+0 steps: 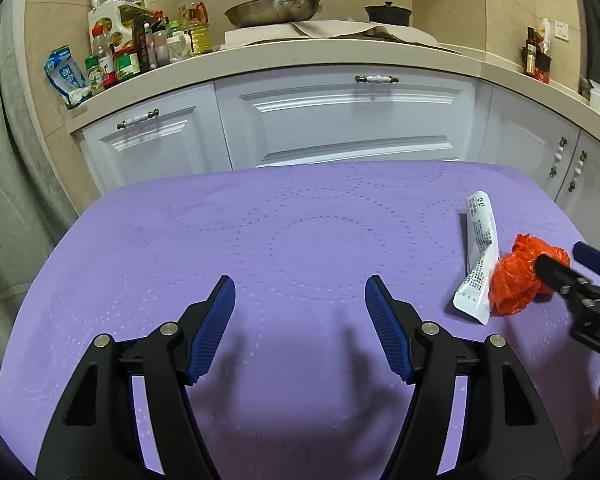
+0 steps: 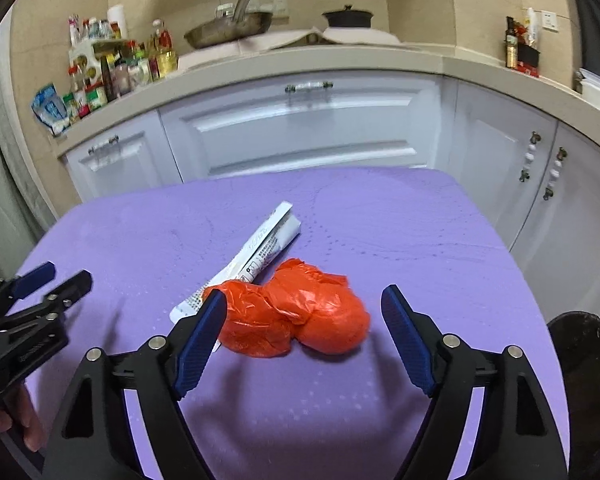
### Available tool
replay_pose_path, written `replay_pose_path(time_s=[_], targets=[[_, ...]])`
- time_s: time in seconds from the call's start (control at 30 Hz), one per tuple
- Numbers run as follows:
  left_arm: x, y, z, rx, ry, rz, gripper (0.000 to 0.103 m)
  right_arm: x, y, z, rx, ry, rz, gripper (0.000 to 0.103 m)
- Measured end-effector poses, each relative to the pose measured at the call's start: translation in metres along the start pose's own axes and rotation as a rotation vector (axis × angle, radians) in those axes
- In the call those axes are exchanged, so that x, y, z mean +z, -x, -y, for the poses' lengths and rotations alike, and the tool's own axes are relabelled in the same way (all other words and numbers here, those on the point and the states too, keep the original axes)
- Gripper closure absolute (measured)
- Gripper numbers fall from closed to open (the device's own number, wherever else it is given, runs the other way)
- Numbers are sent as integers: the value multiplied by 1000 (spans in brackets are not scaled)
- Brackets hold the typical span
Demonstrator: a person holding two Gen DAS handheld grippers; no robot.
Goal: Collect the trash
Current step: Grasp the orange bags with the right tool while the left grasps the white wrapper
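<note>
Right wrist view: your right hand-held gripper (image 2: 302,312) hangs released, jaws wide, pads clear of the crumpled orange bag (image 2: 296,312) lying between them.
Orange bag: it rests on the purple-covered bench (image 2: 440,248), touching a white wrapper (image 2: 260,248) that angles away behind it.
Left hand-held gripper (image 1: 300,308): yours is released too, jaws spread over bare purple cloth, nothing between the pads.
Trash position: both pieces sit to the right of your left gripper.
Dark bin (image 2: 588,360): it stands off the bench's right edge.
</note>
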State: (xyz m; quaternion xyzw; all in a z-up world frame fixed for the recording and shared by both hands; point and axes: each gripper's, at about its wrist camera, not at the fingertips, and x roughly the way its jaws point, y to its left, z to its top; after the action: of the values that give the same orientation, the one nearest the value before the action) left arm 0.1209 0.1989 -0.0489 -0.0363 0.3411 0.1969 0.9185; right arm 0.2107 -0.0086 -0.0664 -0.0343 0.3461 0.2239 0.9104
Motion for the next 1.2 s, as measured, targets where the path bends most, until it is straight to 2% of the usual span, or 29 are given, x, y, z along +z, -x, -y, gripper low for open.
replay_pose_path(time_s=[0.13,0.17,0.2,0.23,0.37,0.63,0.97,1.0,1.07,1.13,1.2], targets=[[0,-2,4,-27,-3,-4,36,-4,-11,2,6,-11,-34,26],[0,-3,5,-32,-7,-4,36,-5,-11,2,6,-14,-36,29],[0,-3,9,-42,-12,-6,36,-5,-10,3,5,-18,-34,40],[1,-4,11,-49,-13,-8,36,-5,-9,4,1,-14,-33,44],[1,-5,27,-96,-28,-18,36,-7,-4,8,5,-17,-26,53],[3,-12,71,-155,-88,-29,36,-16,21,36,-60,-42,10,56],[8,-34,116,-176,-156,-61,36,-33,45,77,-109,-101,19,56],[8,-38,120,-179,-164,-75,37,-34,47,79,-109,-104,19,56],[9,-43,122,-188,-167,-94,56,-36,49,83,-110,-109,22,56],[9,-48,124,-197,-171,-116,64,-38,51,85,-109,-112,24,56],[8,-46,124,-199,-171,-112,65,-39,53,87,-107,-113,26,56]])
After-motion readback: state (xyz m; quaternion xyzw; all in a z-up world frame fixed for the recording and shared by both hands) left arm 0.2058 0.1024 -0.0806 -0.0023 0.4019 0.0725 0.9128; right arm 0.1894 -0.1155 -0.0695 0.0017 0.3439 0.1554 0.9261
